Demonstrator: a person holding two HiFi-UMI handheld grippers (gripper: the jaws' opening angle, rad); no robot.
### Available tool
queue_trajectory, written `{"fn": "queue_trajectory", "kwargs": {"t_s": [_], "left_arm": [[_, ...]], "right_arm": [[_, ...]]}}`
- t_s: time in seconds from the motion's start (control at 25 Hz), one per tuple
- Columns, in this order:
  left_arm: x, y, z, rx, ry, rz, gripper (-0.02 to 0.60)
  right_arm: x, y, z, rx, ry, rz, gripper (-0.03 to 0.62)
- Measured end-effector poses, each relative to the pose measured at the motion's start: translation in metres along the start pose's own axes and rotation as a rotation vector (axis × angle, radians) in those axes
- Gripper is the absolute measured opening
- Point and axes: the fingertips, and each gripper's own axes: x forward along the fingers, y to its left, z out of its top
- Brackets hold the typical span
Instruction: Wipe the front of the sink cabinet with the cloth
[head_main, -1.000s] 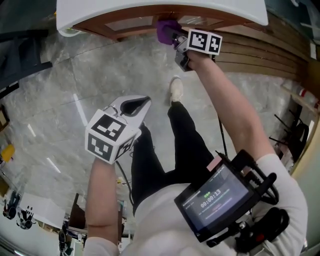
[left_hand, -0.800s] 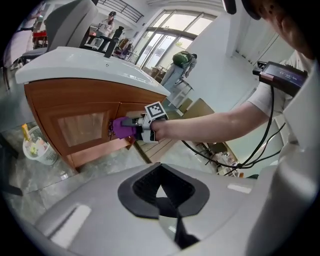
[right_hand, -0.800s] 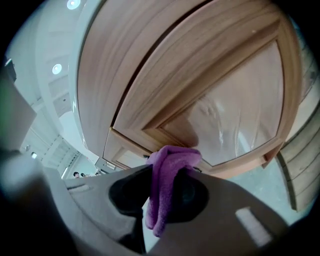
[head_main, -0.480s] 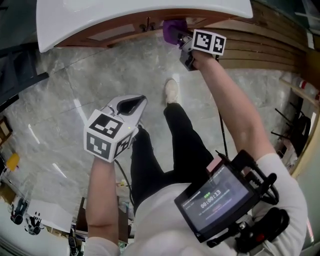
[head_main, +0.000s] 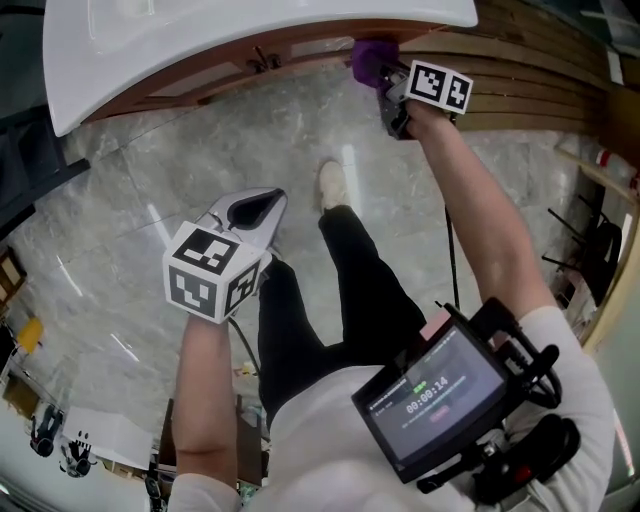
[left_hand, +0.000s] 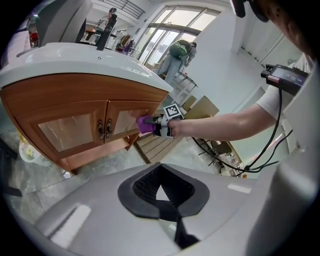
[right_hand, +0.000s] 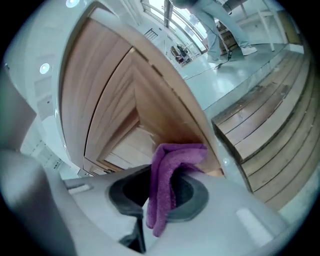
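A purple cloth (head_main: 368, 60) is pinched in my right gripper (head_main: 392, 82) and pressed against the wooden front of the sink cabinet (head_main: 230, 62), near its right end. From the right gripper's own view the cloth (right_hand: 167, 182) hangs folded between the jaws, its top touching the cabinet door (right_hand: 150, 100). The left gripper view shows the cloth (left_hand: 145, 124) on the right door, beside the paired handles (left_hand: 104, 129). My left gripper (head_main: 255, 212) hovers over the floor away from the cabinet, jaws shut with nothing between them (left_hand: 162, 192).
A white sink top (head_main: 250, 30) overhangs the cabinet. Wooden slatted boards (head_main: 540, 80) lie to the right of the cabinet. The person's legs and a white shoe (head_main: 330, 185) stand on the marble floor (head_main: 120, 200). A monitor (head_main: 440, 395) hangs at the chest.
My right gripper has slid the purple cloth rightward along the cabinet front. The left gripper has stayed roughly where it was.
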Motion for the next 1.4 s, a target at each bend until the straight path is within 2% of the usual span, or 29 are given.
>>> {"fn": "queue_trajectory", "kwargs": {"t_s": [0.4,0.6,0.76,0.96,1.24,1.4], "left_arm": [[0.009,-0.01,0.008,0.001,-0.012,-0.004,0.006],[-0.007,0.002,-0.005,-0.019,-0.018,0.008,0.006],[-0.028,0.016,-0.018,-0.039,-0.034,0.028,0.006],[-0.061,0.031,-0.041,-0.068,-0.053,0.056,0.006],[-0.104,0.062,-0.082,-0.105,-0.061,0.08,0.006],[-0.124,0.079,-0.108,-0.144,-0.065,0.09,0.006]], "right_arm": [[-0.034,-0.045,0.018,-0.004,-0.02,-0.084,0.06],[-0.031,-0.037,0.007,-0.093,0.002,-0.128,0.061],[-0.008,0.005,-0.026,-0.14,0.054,-0.074,0.061],[0.041,0.079,-0.097,-0.188,0.175,0.026,0.061],[0.116,0.186,-0.188,-0.217,0.289,0.149,0.061],[0.156,0.24,-0.225,-0.209,0.33,0.209,0.061]]}}
